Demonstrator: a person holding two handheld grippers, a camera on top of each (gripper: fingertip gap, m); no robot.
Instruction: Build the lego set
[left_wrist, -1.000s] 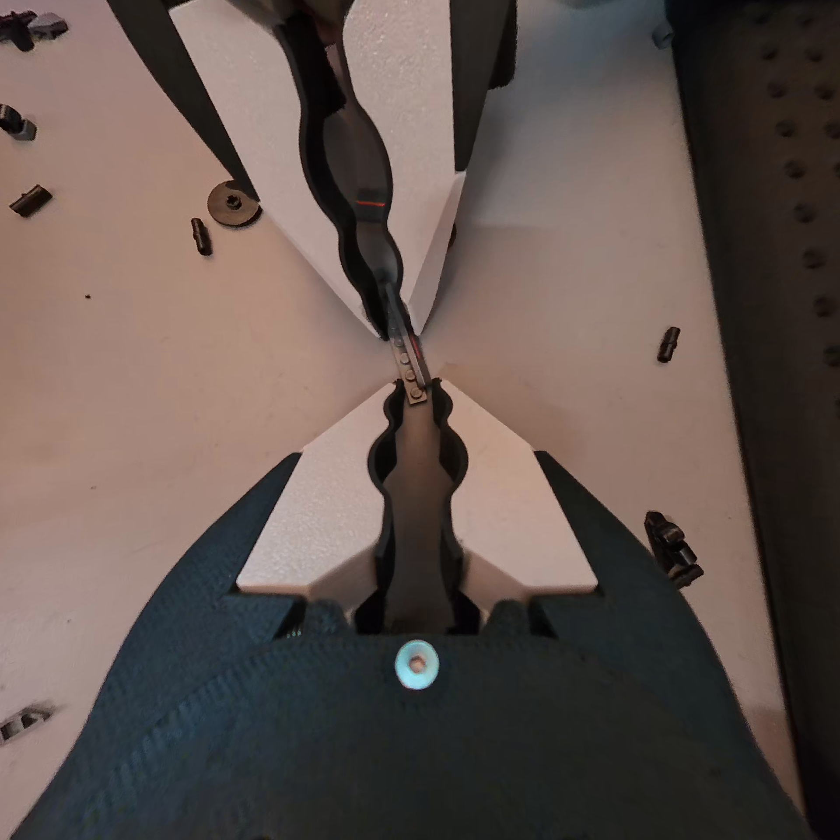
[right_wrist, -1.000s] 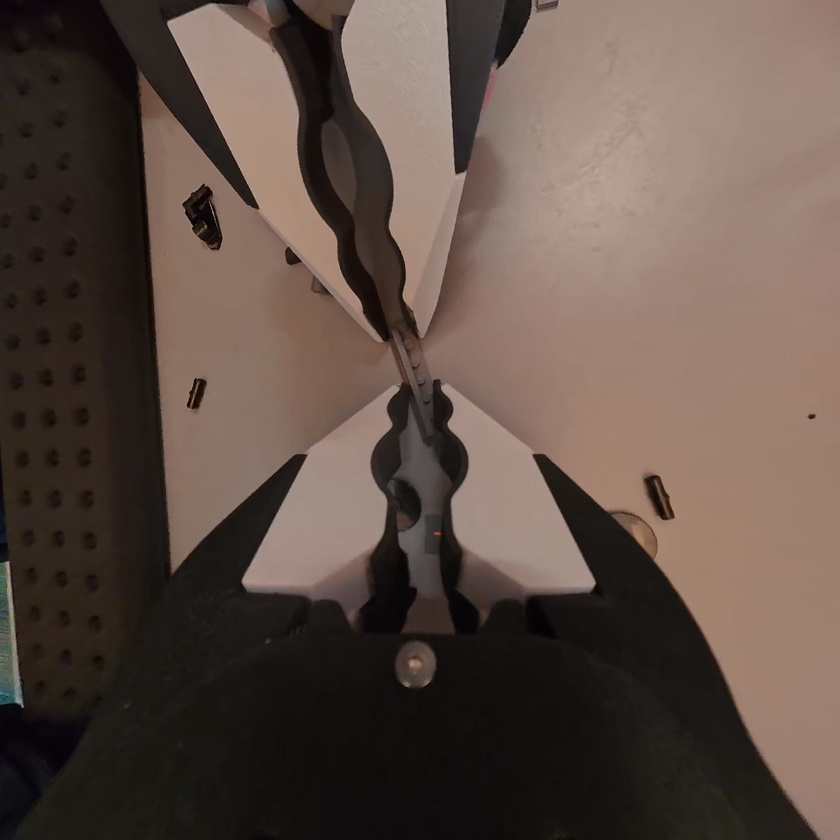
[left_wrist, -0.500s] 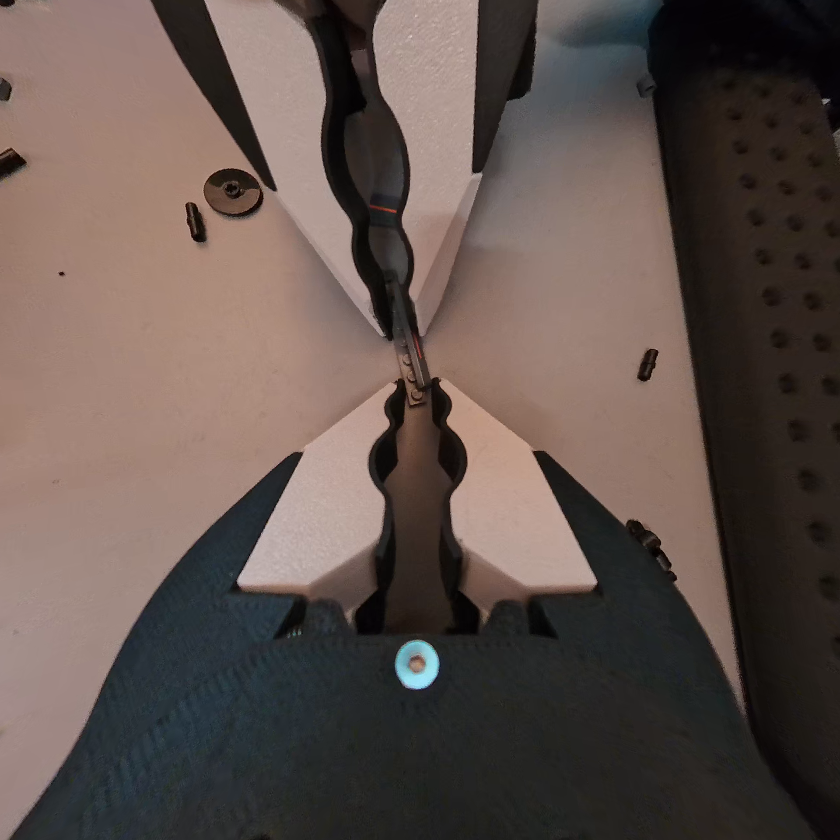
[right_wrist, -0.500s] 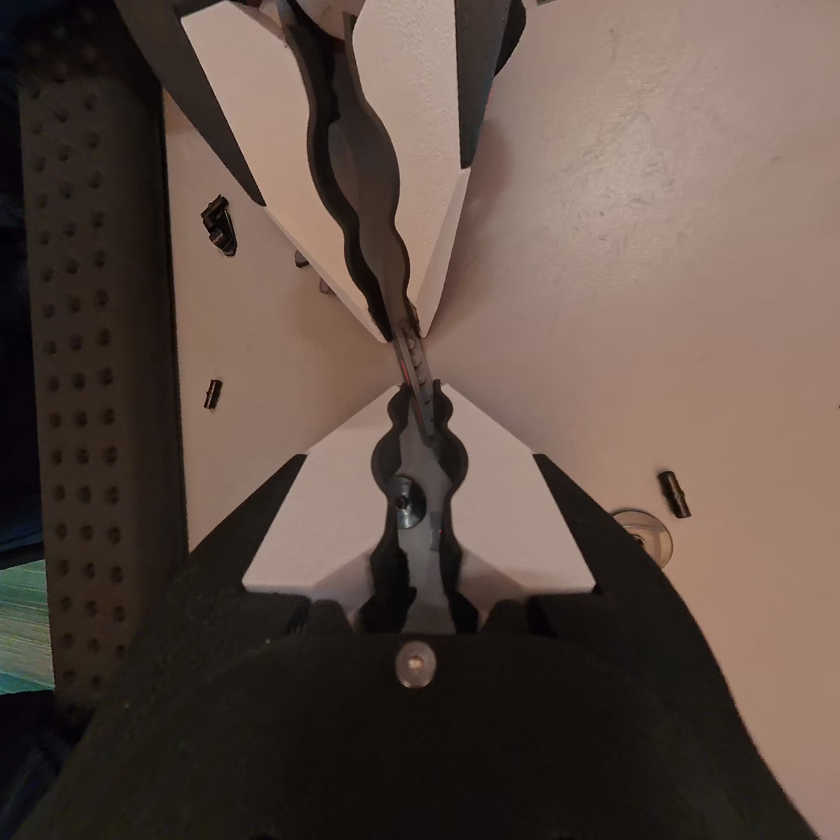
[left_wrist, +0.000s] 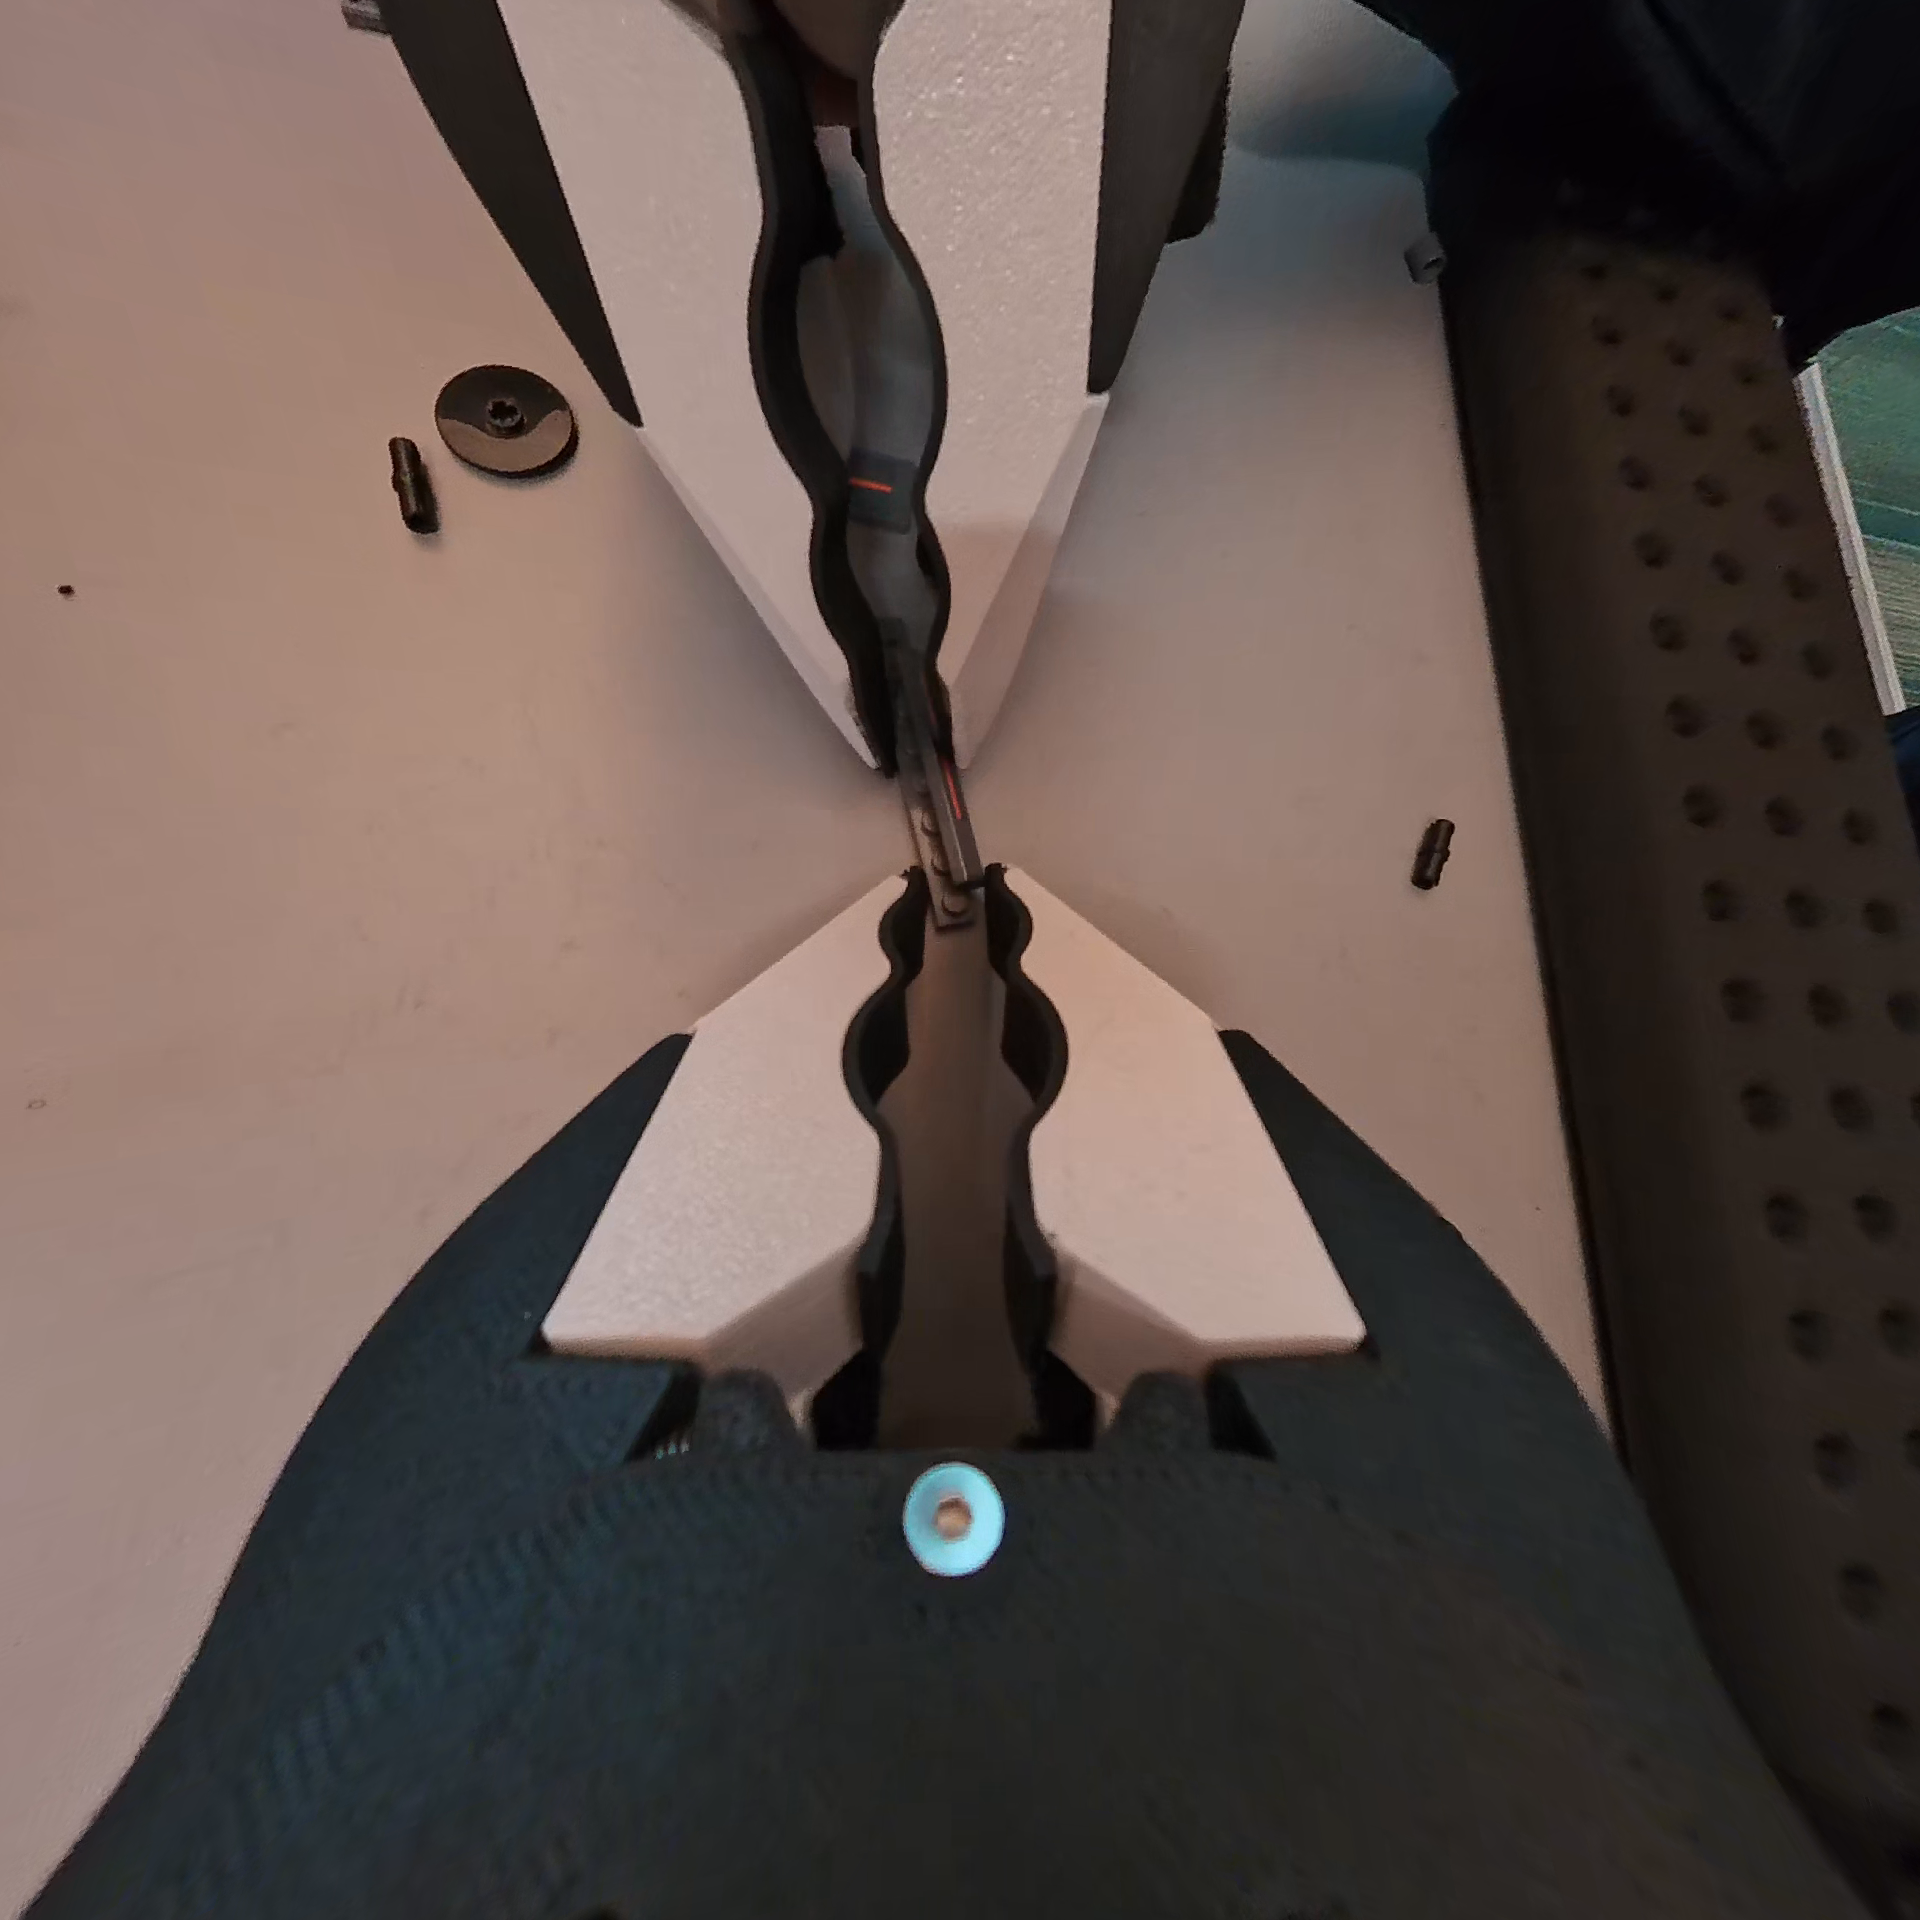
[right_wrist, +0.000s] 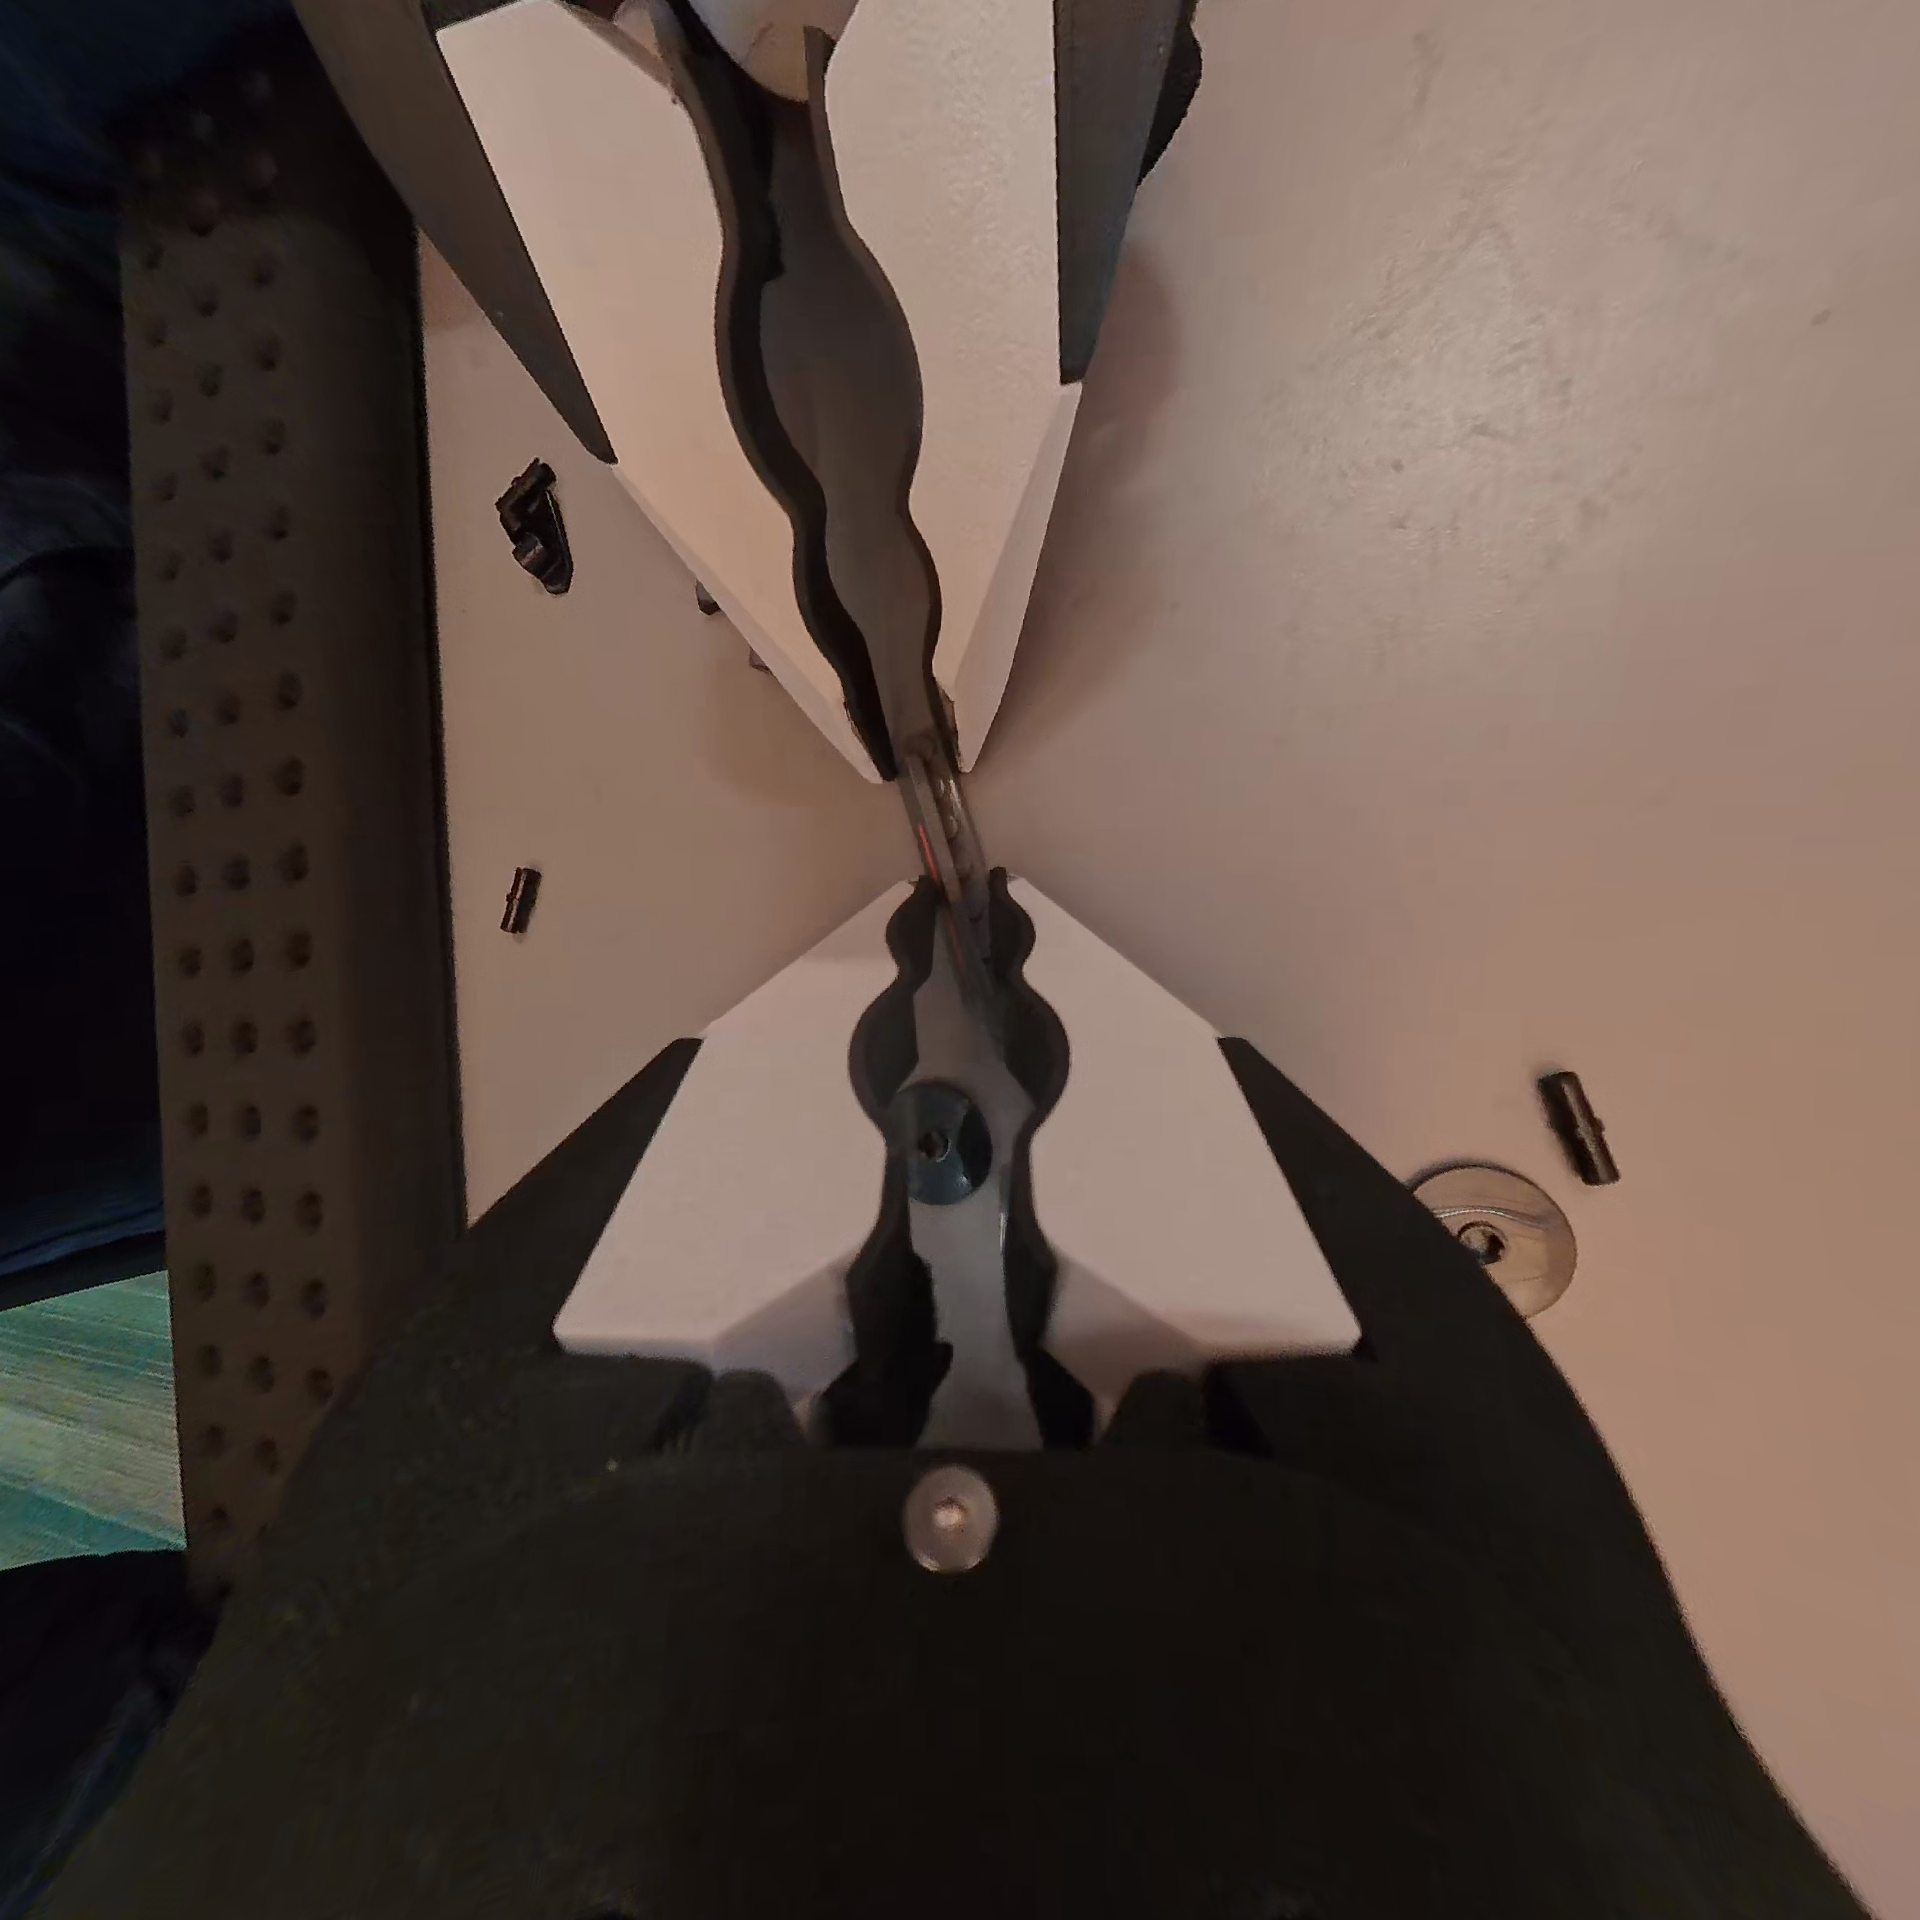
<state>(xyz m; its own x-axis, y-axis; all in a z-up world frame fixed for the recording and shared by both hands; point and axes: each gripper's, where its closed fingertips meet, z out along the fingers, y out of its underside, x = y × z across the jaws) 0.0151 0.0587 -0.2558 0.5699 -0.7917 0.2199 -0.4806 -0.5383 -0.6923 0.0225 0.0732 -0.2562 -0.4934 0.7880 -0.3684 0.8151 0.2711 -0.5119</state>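
My left gripper (left_wrist: 951, 896) is shut on one end of a narrow dark studded lego plate (left_wrist: 932, 831), held above the pale table (left_wrist: 312, 831). My right gripper (left_wrist: 914, 771) reaches in from the top, tip to tip with it, and is shut on the other end. A thin dark strip with a red line (left_wrist: 956, 805) lies against the plate. In the right wrist view my right gripper (right_wrist: 951, 896) holds the same plate (right_wrist: 940, 821) and the left gripper (right_wrist: 925, 764) comes from the top. How the two pieces join is hidden between the pads.
Loose on the table are a black round disc (left_wrist: 506, 421), short black pins (left_wrist: 412, 499) (left_wrist: 1432, 854) and a black clip piece (right_wrist: 535, 540). A dark perforated surface (left_wrist: 1714, 935) borders the table's edge, on the left in the right wrist view (right_wrist: 249, 831). The tips of both grippers are at nearly the same place. My right gripper's tips are some 10 cm from the black round disc (left_wrist: 506, 421).
Both grippers stay shut tip to tip on the plate. They have shifted together, so the dark perforated surface now fills more of both views.
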